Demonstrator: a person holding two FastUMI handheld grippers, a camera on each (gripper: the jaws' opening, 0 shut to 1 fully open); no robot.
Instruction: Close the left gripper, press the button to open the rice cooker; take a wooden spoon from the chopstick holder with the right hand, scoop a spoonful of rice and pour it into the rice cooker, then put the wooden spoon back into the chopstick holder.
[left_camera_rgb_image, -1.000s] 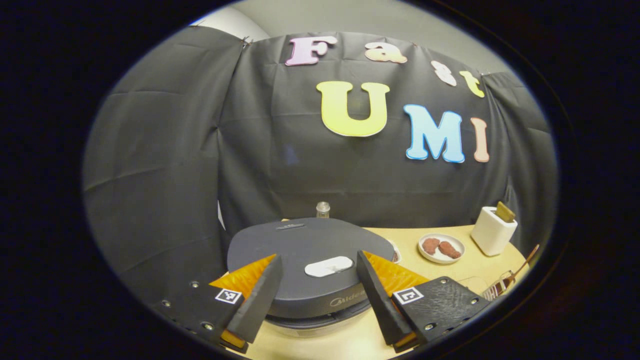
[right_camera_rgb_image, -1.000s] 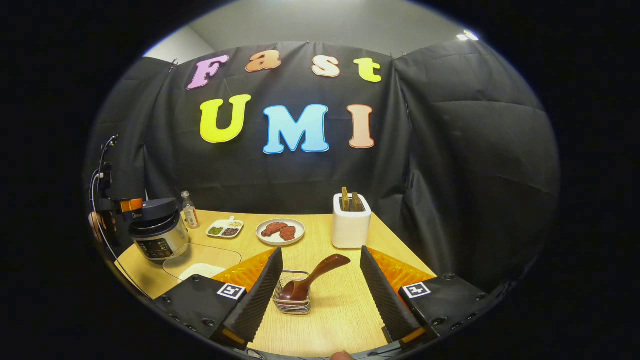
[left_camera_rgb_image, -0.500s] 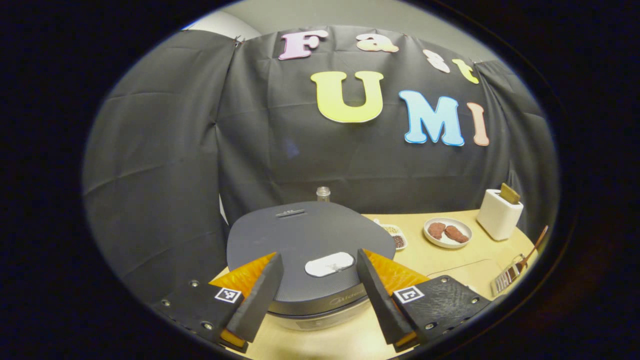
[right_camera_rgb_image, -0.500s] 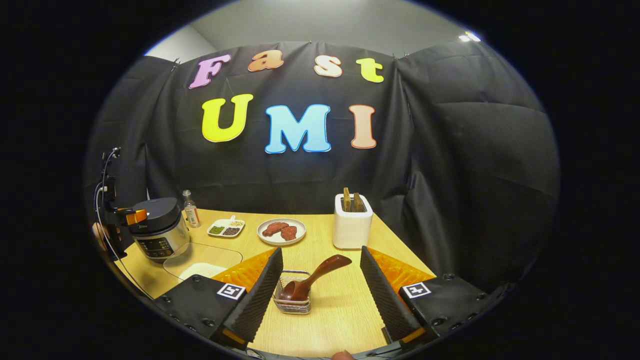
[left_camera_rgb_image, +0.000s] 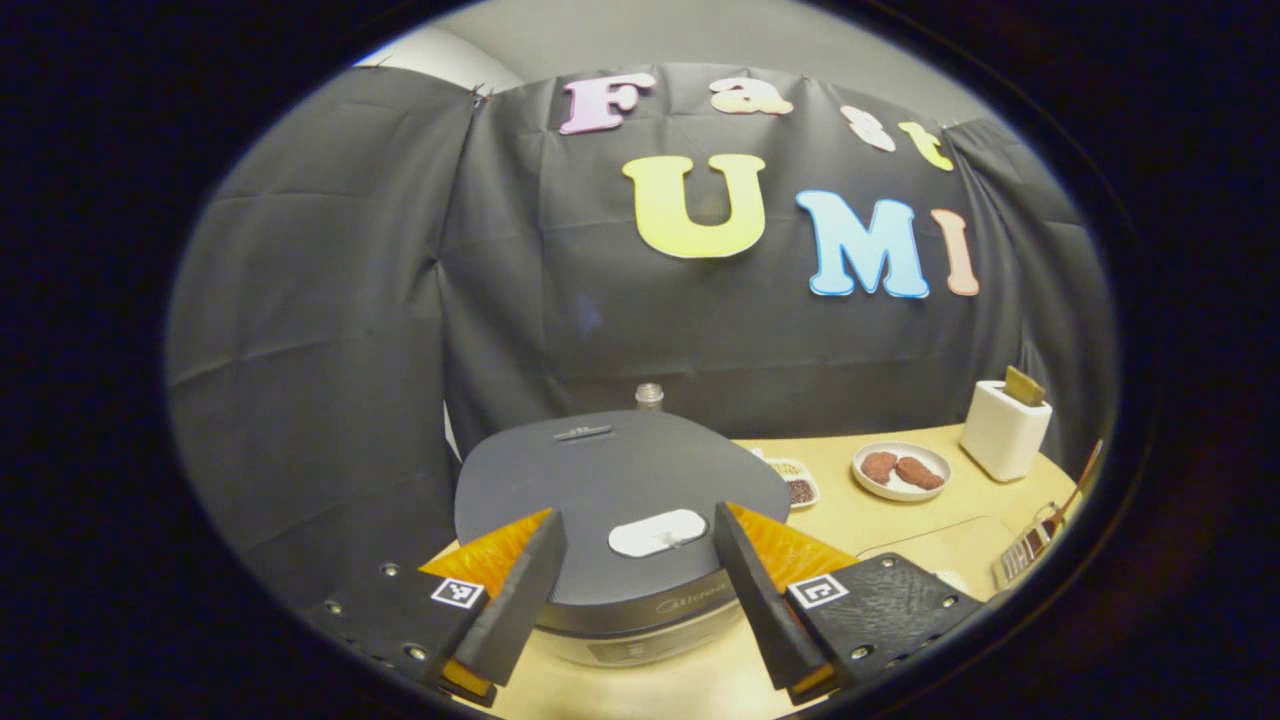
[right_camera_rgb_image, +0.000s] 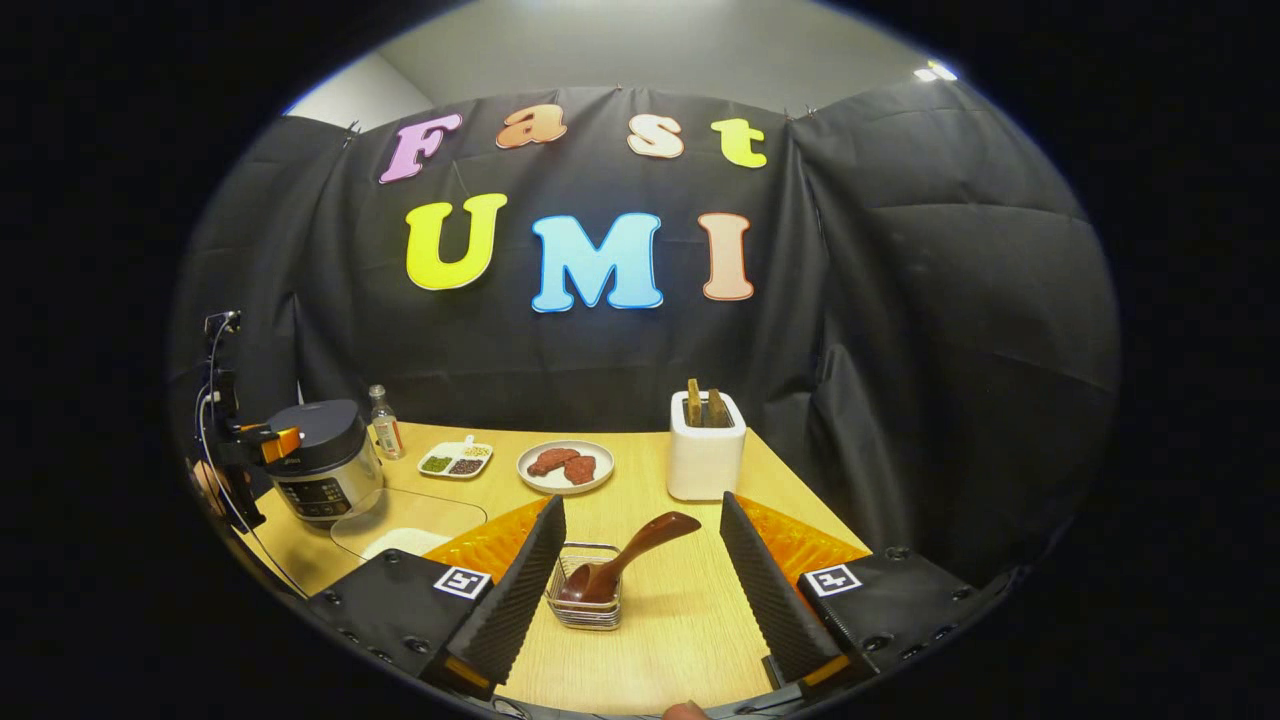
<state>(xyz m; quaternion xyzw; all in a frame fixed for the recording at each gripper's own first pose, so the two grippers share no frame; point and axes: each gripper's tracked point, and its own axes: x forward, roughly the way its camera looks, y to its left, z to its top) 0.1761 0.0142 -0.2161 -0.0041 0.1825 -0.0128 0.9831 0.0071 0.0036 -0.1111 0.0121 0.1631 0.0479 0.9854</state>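
Both jaws gape wide, empty; left gripper (left_camera_rgb_image: 632, 590) seemingly above rice cooker (left_camera_rgb_image: 620, 480).

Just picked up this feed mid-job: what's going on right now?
The left gripper hangs open over the rice cooker, its fingers either side of the pale button; the lid is down, so the press isn't done. The right gripper is open too, low over the table, facing the wooden spoon that leans in the wire holder. Nothing is gripped yet.
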